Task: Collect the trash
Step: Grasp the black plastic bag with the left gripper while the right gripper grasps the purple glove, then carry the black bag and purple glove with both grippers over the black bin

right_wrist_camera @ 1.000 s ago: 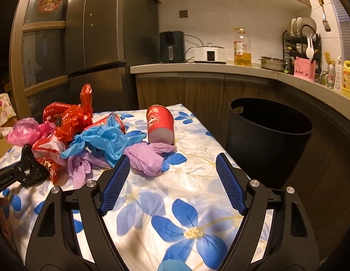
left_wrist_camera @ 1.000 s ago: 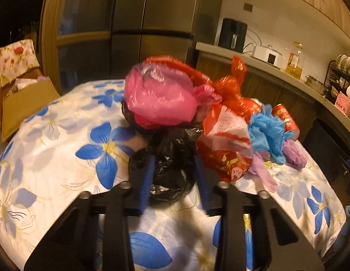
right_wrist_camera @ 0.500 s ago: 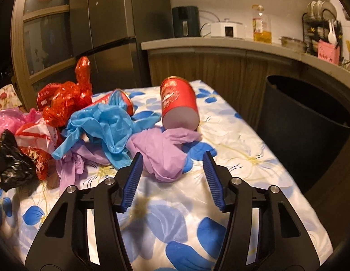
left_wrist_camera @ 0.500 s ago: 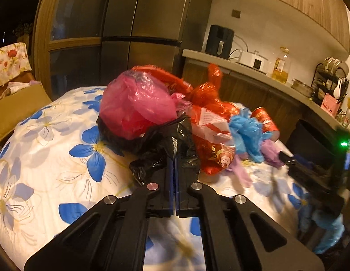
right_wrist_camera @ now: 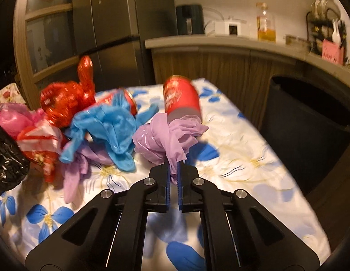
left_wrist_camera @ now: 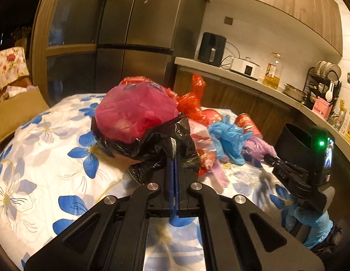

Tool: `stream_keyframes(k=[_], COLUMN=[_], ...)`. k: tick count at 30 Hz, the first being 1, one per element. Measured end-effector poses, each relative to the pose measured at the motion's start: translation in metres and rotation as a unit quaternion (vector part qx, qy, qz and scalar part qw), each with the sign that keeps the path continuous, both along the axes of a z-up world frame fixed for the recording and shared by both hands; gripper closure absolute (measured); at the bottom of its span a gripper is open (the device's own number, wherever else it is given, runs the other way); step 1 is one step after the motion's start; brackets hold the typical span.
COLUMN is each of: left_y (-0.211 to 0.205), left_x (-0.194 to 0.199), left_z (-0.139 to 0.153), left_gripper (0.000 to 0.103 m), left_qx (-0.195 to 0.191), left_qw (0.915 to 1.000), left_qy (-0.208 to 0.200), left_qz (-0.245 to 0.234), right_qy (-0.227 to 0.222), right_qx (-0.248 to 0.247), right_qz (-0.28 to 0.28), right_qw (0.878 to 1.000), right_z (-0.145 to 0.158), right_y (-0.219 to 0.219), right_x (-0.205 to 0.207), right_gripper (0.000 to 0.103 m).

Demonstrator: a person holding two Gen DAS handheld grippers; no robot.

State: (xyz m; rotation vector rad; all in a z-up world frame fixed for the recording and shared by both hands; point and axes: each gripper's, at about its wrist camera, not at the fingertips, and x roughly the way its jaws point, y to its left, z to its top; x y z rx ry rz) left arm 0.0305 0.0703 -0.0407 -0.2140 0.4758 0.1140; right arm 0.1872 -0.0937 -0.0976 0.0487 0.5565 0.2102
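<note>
Purple glove (right_wrist_camera: 165,140) pinched by right gripper (right_wrist_camera: 173,174) shows only close-up rightward.

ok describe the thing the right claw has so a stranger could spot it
On the flower-print tablecloth, look beside the dark round bin, just below the fallen red can. The crumpled lilac plastic glove lies there, pinched by the right claw; the neighbouring glove is blue.

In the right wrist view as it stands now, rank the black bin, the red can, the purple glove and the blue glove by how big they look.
1. black bin, clearly largest.
2. blue glove and purple glove look alike; both are crumpled, so no ranking.
3. red can, smallest, though it lies farther back and is blurred.
</note>
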Motion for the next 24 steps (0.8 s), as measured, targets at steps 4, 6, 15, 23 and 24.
stream_keyframes(k=[4,6,15,23,24], left_y=[-0.008,-0.013,-0.044,-0.074,-0.079], left_x=[-0.010,-0.016,-0.032,-0.026,-0.022], left_z=[0.012,0.019,0.048,0.072,0.074], left_gripper=[0.103,0.103,0.103,0.103,0.103], left_qx=[0.002,0.004,0.017,0.037,0.040], left_qw=[0.9997,0.9993,0.9960,0.9915,0.9907], left_qy=[-0.019,-0.031,-0.074,-0.101,-0.103], left_qz=[-0.013,-0.020,-0.047,-0.074,-0.080], right_qy=[-0.023,-0.029,-0.054,-0.077,-0.078], right_qx=[0.006,0.009,0.023,0.033,0.033], right_qz=[0.002,0.004,0.008,-0.001,-0.003], right_qw=[1.000,1.000,0.998,0.996,0.996], right_z=[0.019,0.028,0.058,0.076,0.077], right_y=[-0.013,-0.017,-0.037,-0.062,-0.064], right_x=[-0.027,-0.036,-0.064,-0.072,-0.071], right_gripper=[0.099,0.099,0.099,0.099,0.099])
